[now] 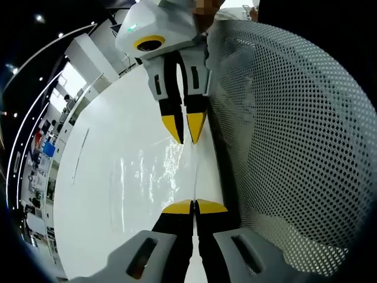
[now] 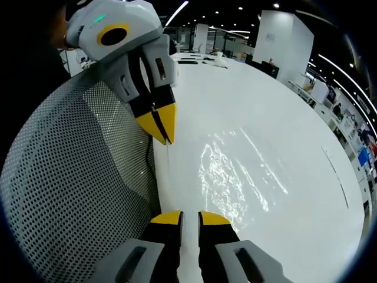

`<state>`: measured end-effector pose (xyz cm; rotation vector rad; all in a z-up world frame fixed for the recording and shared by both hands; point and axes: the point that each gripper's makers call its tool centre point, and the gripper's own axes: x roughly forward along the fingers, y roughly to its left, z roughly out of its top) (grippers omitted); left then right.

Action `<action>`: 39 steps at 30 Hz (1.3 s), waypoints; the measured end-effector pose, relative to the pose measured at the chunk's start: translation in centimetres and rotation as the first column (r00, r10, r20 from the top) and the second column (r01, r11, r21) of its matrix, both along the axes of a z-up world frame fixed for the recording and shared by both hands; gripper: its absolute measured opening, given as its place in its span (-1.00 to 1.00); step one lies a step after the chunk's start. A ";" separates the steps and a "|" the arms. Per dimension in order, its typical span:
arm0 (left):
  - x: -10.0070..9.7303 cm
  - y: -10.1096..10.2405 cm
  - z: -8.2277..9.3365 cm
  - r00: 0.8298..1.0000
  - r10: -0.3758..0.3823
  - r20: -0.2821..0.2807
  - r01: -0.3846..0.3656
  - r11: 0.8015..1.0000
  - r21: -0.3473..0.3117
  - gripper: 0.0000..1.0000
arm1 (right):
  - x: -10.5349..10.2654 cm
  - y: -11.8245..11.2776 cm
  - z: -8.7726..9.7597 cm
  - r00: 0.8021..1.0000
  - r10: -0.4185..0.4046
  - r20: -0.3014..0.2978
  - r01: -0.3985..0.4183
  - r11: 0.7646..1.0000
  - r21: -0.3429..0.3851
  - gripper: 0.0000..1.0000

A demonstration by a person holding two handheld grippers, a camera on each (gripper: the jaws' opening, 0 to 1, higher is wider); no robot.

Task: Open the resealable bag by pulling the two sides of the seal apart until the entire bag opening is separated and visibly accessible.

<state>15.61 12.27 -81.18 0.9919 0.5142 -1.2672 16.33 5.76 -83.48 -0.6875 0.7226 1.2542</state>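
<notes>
Both grippers point(image 1: 195, 206) point(image 2: 189, 217) pinch the clear bag point(image 1: 150, 171) taut over the white table point(image 2: 265, 118).

Bag point(image 1: 150, 177) is clear thin plastic film, glossy and wrinkled, throwing bright glare streaks; same sheen in the right gripper view point(image 2: 235, 174). Surface point(image 1: 112, 130) under it is smooth glossy white. Perforated panel point(image 1: 294, 135) beside it looks like matt grey sheet with regular round holes; metal or plastic, can't tell.

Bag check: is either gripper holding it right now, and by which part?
Both. The left gripper and right gripper are each shut on the top edge of the clear resealable bag, pinching the seal strip at opposite ends, with the film stretched between them.
</notes>
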 end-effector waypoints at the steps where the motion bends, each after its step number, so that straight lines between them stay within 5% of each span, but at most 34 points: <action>1: 0.0 0.0 0.0 1.000 -0.003 0.000 0.003 1.000 0.000 -1.00 | 0.0 0.0 0.0 1.000 -0.004 -0.003 0.004 1.000 0.001 -0.88; 5: 0.0 -0.2 0.1 1.000 -0.015 0.003 0.015 1.000 -0.002 -1.00 | 0.0 0.2 0.1 1.000 -0.005 -0.003 0.005 1.000 0.011 -0.90; 9: 0.3 -1.1 1.2 1.000 0.014 -0.002 -0.014 0.997 -0.076 -1.00 | 0.1 0.5 0.2 1.000 -0.004 0.001 0.004 1.000 0.016 -0.92; 16: 1.1 -0.8 1.2 0.999 0.036 0.018 -0.034 0.997 -0.065 -1.00 | 0.4 1.2 0.7 0.999 -0.041 -0.027 0.043 0.997 0.057 -1.00; 19: 1.5 0.2 0.7 0.997 0.069 0.026 -0.070 0.998 0.002 -1.00 | 0.9 1.9 1.5 0.994 -0.100 -0.046 0.105 0.987 0.123 -1.00; 25: 2.1 0.0 1.9 0.993 0.118 0.022 -0.116 0.991 -0.073 -1.00 | 1.2 1.9 1.4 0.993 -0.107 -0.043 0.112 0.987 0.120 -1.00; 39: 2.3 0.2 2.1 0.988 0.148 0.034 -0.145 0.987 -0.071 -0.99 | 1.4 2.2 1.7 0.994 -0.102 -0.033 0.106 0.987 0.124 -1.00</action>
